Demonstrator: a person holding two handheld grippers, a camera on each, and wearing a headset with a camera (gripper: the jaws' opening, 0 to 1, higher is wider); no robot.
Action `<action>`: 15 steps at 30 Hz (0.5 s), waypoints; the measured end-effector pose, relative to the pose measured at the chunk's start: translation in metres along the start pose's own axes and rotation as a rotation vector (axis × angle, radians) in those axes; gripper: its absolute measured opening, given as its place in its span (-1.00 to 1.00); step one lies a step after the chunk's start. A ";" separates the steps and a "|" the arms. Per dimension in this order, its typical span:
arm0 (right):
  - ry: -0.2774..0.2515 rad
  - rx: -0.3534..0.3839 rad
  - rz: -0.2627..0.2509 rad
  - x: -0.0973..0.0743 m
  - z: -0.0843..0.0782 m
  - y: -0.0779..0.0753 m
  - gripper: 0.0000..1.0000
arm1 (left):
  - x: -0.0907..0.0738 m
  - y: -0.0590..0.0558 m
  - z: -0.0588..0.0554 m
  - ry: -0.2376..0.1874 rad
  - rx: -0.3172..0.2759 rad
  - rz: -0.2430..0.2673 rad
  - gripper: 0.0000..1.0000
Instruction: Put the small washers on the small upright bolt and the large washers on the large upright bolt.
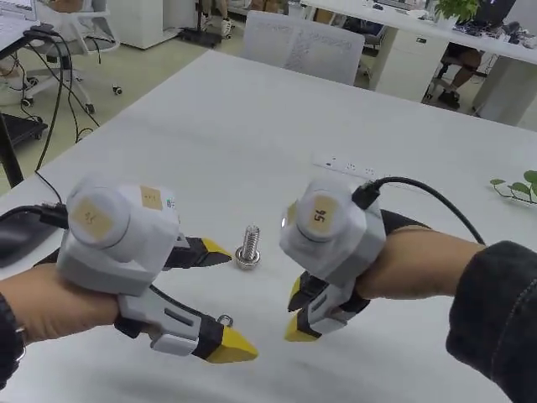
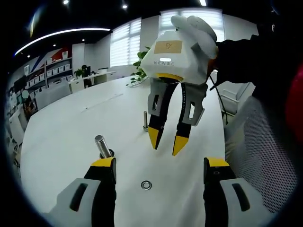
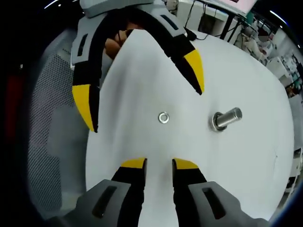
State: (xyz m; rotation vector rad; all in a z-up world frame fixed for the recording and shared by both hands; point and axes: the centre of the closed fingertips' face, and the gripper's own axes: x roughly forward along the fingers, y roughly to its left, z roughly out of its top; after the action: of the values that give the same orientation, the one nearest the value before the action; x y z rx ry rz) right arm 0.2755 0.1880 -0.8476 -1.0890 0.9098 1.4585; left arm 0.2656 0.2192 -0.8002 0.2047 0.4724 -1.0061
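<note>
The left tool (image 1: 222, 298) is held low over the near left part of the white table (image 1: 252, 134). Its two yellow-tipped jaws are spread wide apart and hold nothing. A single washer (image 1: 225, 320) lies flat on the table in the gap between them, close to the nearer jaw and touching neither. In the left gripper view the washer (image 2: 146, 185) sits roughly midway between the left tool's (image 2: 158, 163) own jaws.

The large bolt (image 1: 247, 248) stands upright on its head near the middle of the table, just beside the tip of the left tool's farther jaw. The left gripper view shows this large bolt (image 2: 102, 145) right next to that jaw. Whether the two touch cannot be told. The small bolt (image 2: 145, 120), thin and upright, stands farther off on the table, behind the tips of the right tool (image 2: 165, 141).

The right tool (image 1: 295, 312) hangs to the right of the large bolt and points down at the table. Its jaws are a narrow gap apart and grip nothing. From the right gripper view, the right tool's (image 3: 159, 163) own jaws aim toward the washer (image 3: 164, 117), which lies apart from the large bolt (image 3: 227, 118). The left tool (image 3: 139, 90) straddles the washer from the opposite side.

A black cable (image 1: 428, 197) runs from the right tool across the person's sleeve.
</note>
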 end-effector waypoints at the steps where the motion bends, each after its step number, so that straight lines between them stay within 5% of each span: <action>1: 0.000 -0.007 0.003 0.002 0.003 0.001 -0.54 | 0.000 0.000 0.000 -0.001 0.000 0.001 0.50; 15: 0.005 -0.086 0.040 0.027 0.040 0.001 -0.55 | -0.003 0.002 -0.005 0.002 -0.010 0.011 0.50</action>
State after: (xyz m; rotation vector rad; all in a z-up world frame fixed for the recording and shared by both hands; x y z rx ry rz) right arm 0.2673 0.2334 -0.8613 -1.1441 0.8832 1.5402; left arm 0.2642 0.2240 -0.8031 0.1990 0.4780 -0.9930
